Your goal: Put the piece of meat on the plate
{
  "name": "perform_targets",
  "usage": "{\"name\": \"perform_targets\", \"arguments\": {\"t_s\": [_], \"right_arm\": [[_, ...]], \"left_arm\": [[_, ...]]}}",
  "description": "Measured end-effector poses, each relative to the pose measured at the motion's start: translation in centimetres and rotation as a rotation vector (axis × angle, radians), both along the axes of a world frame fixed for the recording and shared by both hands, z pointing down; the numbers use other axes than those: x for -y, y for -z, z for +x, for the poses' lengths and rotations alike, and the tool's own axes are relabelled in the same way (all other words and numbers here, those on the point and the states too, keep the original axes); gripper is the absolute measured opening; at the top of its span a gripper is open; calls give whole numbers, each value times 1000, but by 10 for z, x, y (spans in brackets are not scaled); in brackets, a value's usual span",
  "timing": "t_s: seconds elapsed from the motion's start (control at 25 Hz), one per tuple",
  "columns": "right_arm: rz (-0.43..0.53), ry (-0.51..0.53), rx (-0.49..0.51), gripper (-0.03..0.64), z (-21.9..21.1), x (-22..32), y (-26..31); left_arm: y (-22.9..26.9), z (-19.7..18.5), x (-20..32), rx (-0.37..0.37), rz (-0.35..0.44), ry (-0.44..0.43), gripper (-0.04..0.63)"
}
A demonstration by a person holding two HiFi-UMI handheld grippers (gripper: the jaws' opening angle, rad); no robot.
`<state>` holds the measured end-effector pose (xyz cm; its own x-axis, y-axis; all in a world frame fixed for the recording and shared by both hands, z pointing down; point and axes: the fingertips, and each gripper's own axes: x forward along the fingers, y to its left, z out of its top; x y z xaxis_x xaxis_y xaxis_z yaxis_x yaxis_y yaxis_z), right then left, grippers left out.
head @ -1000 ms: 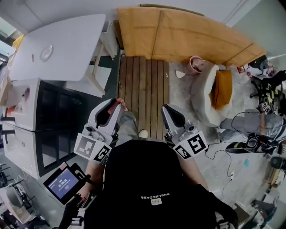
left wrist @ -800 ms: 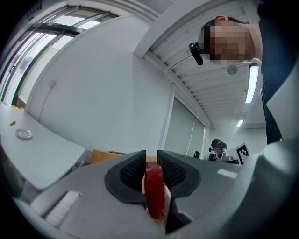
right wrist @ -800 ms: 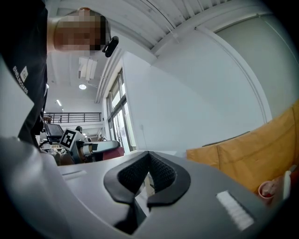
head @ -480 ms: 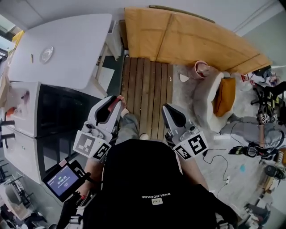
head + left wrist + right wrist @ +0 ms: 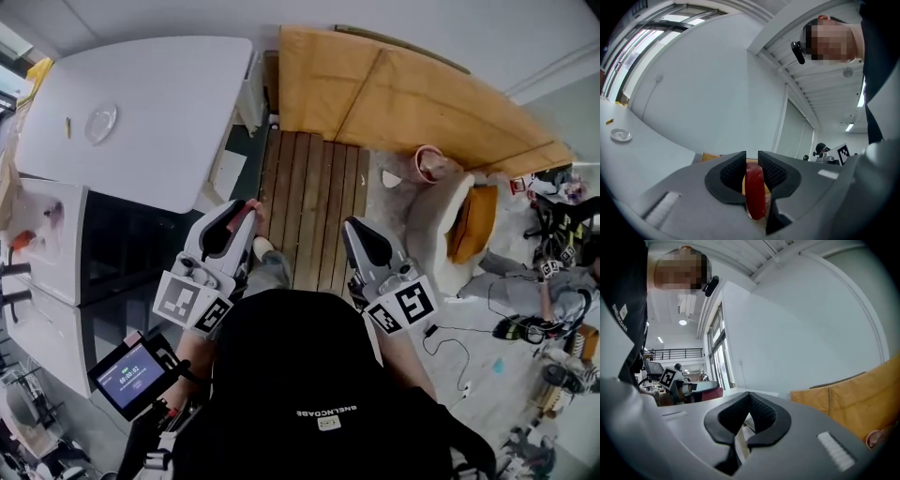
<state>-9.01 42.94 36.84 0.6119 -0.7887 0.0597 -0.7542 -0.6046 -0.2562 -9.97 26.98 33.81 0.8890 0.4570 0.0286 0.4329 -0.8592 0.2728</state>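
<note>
While the red, slab-shaped piece of meat [image 5: 754, 197] is clamped in the left hand-held gripper [image 5: 249, 210], the task looks roughly half done: the pickup is finished, but the delivery is not. The small round white plate [image 5: 100, 120] lies bare on the large white desk [image 5: 178, 84], toward the desk's far left part, and the meat is off the desk's near right corner, well apart from the plate. Judging by this, what remains is to carry the meat over the desk to the plate, lower it onto the plate and let go. In the left gripper view the ribbed black pads stand only a little apart, pressing on both flat sides of the meat, which stands on edge between them, its lower part hanging below the pads; the grip looks firm, and nothing else touches the jaws. The right hand-held gripper [image 5: 352, 227] is held beside the left one, on the side away from the desk; in the right gripper view its pad tips meet with nothing between them, so it is closed and carries nothing.
</note>
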Motion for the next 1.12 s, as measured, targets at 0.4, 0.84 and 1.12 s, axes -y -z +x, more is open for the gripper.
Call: {"name": "perform_targets", "arguments": {"t_s": [0.4,0.84,1.12], "right_arm": [[-18,10,18,5,80,74,-5],[-16,75,20,5,116,141,-8],[-26,151,33,5,136,172,-18]], "left_arm": [[0,72,79,-12,-14,31,100],[-8,87,151,5,-11,120,100],[-20,89,184,26,-26,213,100]]}}
